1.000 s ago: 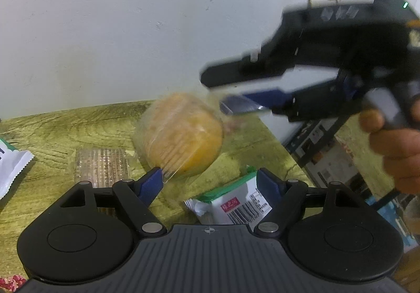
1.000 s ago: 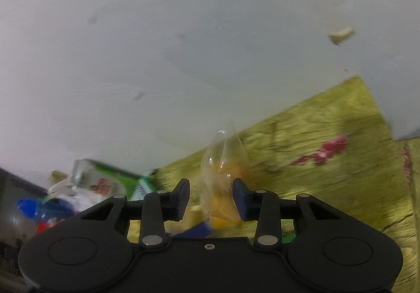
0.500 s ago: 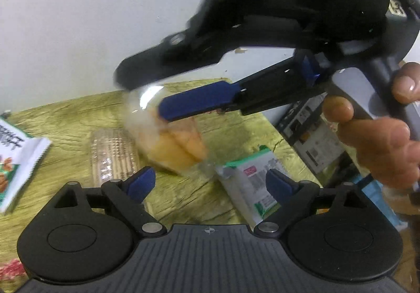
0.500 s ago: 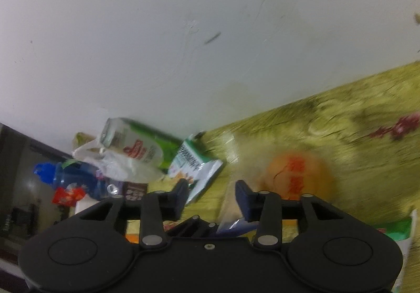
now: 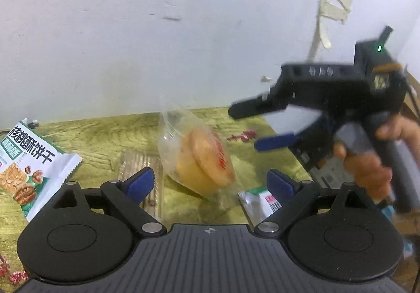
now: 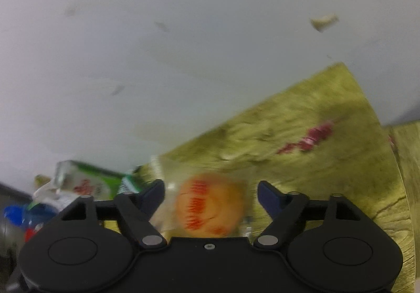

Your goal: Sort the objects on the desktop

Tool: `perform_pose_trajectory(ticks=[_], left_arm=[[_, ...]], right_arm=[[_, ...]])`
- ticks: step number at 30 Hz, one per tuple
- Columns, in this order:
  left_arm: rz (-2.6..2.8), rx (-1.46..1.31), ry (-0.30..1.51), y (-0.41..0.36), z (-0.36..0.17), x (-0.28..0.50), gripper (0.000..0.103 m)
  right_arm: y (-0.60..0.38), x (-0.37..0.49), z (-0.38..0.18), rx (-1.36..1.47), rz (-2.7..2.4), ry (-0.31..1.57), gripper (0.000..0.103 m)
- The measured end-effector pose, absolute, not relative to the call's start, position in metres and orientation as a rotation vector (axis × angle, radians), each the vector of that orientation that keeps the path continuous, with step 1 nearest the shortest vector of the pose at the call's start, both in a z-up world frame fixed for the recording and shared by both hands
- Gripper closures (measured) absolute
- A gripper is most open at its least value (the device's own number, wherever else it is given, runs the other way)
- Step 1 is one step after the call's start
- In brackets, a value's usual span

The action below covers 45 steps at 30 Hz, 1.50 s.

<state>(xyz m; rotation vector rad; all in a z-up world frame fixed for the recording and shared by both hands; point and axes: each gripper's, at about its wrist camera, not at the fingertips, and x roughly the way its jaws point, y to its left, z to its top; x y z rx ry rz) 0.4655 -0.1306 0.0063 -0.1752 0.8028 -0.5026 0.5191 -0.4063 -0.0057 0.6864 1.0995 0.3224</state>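
On the yellow-green tabletop (image 5: 110, 133), the bagged orange pastry (image 5: 202, 159) lies tilted between both grippers. Left gripper (image 5: 210, 182): jaws spread wide, nothing held. Right gripper (image 6: 211, 193): jaws have just been opening; the pastry sits between them, pads clear of it.

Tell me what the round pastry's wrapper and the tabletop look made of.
Pastry wrapper: thin clear plastic film, glossy; it crinkles, catches highlights, and the orange pastry shows through. Tabletop: probably wood or a wood-look laminate, matte yellow-green with visible grain lines; which one can't be told.
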Motion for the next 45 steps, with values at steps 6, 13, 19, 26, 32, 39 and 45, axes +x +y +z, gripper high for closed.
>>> perform_pose_trajectory(ticks=[6, 13, 19, 26, 32, 39, 45], left_arm=[[-0.487, -0.194, 0.794, -0.137, -0.002, 0.482, 0.009], [-0.487, -0.087, 0.751, -0.152, -0.006, 0.477, 0.013], [-0.489, -0.004, 0.723, -0.159, -0.007, 0.469, 0.024], [-0.51, -0.002, 0.719, -0.158, -0.004, 0.467, 0.031], [-0.51, -0.003, 0.712, -0.156, 0.0, 0.462, 0.032], [-0.504, -0.02, 0.7, -0.15, 0.009, 0.453, 0.032], [-0.502, -0.022, 0.682, -0.146, 0.025, 0.437, 0.032]], right_arm=[[-0.401, 0.533, -0.035, 0.775, 0.332, 1.185, 0.018], [-0.393, 0.538, -0.049, 0.822, 0.37, 1.2, 0.018], [-0.394, 0.534, -0.055, 0.88, 0.401, 1.194, 0.018], [-0.391, 0.523, -0.048, 0.88, 0.404, 1.175, 0.019], [-0.392, 0.512, -0.043, 0.891, 0.418, 1.147, 0.023], [-0.388, 0.504, -0.028, 0.889, 0.436, 1.125, 0.023], [-0.383, 0.492, -0.013, 0.882, 0.45, 1.093, 0.023]])
